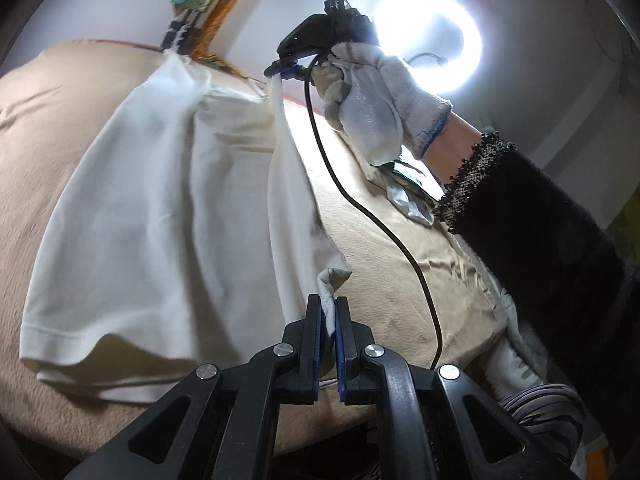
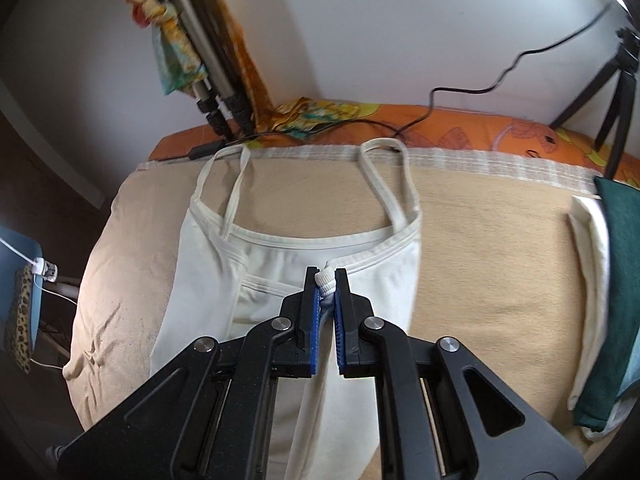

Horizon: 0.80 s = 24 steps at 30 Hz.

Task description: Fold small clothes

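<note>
White camisole [image 2: 288, 272]: spread on the beige blanket [image 2: 480, 248], partly folded along its length. Near to far, right wrist view:

- Right gripper [image 2: 327, 300] at 6 o'clock, blue pads [image 2: 316, 320] clamped together on a bunched piece of the top hem.
- Camisole body running from 6 o'clock up to centre frame; one side panel doubled over toward the middle.
- Neckline edge just beyond the fingertips, curving from 10 to 2 o'clock.
- Two shoulder straps [image 2: 386, 176] looped at 11 and 1 o'clock, reaching the blanket's striped border.
- Stack of folded clothes [image 2: 616, 280] at 3 o'clock: dark green piece on top, white piece beneath, apart from the camisole.
- Orange patterned sheet [image 2: 460, 124] past the border, with a black cable [image 2: 472, 90] across it.
- Folded tripod legs [image 2: 208, 52] at 11 o'clock, small tripod [image 2: 616, 92] at 2 o'clock, both against the white wall.

Near to far, left wrist view:

- Left gripper [image 1: 329, 312] at 6 o'clock, pads pinched on a lower corner of the garment, cloth raised off the blanket.
- Lifted edge stretched taut toward 12 o'clock, up to the other gripper.
- Remaining fabric draped flat toward 9 o'clock, hem at 8 o'clock.
- Gloved hand [image 1: 376, 100] at 1 o'clock around the right gripper's handle; black sleeve at 3 o'clock.
- Ring light [image 1: 430, 40] glowing behind the hand.
</note>
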Each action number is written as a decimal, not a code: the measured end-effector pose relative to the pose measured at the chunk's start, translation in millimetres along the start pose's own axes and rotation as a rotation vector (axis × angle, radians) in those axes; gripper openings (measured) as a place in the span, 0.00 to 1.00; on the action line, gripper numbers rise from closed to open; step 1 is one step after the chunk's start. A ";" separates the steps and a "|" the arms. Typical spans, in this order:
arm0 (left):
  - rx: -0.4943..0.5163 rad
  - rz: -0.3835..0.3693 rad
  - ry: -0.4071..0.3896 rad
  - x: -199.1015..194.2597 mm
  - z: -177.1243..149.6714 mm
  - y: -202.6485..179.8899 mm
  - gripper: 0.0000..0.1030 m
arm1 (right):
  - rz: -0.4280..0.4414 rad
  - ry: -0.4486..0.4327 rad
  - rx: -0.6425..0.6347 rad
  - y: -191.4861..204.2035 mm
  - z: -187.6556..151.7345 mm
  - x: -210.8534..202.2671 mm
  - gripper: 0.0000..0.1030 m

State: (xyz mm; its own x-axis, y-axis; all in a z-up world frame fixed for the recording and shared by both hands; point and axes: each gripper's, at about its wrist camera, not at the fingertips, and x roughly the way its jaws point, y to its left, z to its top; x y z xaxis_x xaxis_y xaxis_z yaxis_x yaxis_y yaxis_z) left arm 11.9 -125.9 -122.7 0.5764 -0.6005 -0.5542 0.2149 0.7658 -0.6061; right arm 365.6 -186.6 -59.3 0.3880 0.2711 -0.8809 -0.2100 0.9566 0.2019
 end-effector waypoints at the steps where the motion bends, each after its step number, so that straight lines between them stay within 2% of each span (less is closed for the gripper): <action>1: -0.010 -0.002 0.001 -0.2 0.3 3.2 0.02 | -0.005 0.008 -0.007 5.3 0.5 6.2 0.07; 9: -0.071 -0.003 0.016 -0.5 -0.1 24.1 0.03 | 0.010 0.067 -0.044 35.7 -3.1 46.4 0.07; 10: -0.076 0.007 0.016 -1.4 0.9 25.8 0.07 | 0.023 0.072 -0.053 39.1 -4.0 49.3 0.07; 11: -0.080 0.016 0.013 -3.0 1.3 27.9 0.16 | 0.040 0.074 -0.057 42.5 -4.9 51.2 0.08; 13: -0.088 0.033 0.008 -7.6 1.5 29.9 0.26 | 0.061 0.074 -0.053 45.0 -5.9 48.8 0.15; 15: -0.086 0.035 0.000 -13.3 2.4 30.0 0.27 | 0.102 0.063 -0.045 44.8 -7.3 36.5 0.35; 21: 0.008 0.044 -0.018 -40.1 -0.2 17.6 0.27 | 0.091 -0.017 -0.064 23.1 -27.0 -34.3 0.36; 24: 0.060 0.060 -0.031 -62.9 -0.9 14.5 0.28 | 0.114 -0.030 -0.002 -2.1 -56.1 -75.2 0.36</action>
State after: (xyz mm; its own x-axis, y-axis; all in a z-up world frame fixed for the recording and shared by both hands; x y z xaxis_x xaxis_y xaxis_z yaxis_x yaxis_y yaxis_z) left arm -22.0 -77.2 -97.1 0.6137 -0.5466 -0.5698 0.2256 0.8129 -0.5369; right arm 286.5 -215.0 -17.5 0.3884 0.3814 -0.8389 -0.2564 0.9191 0.2992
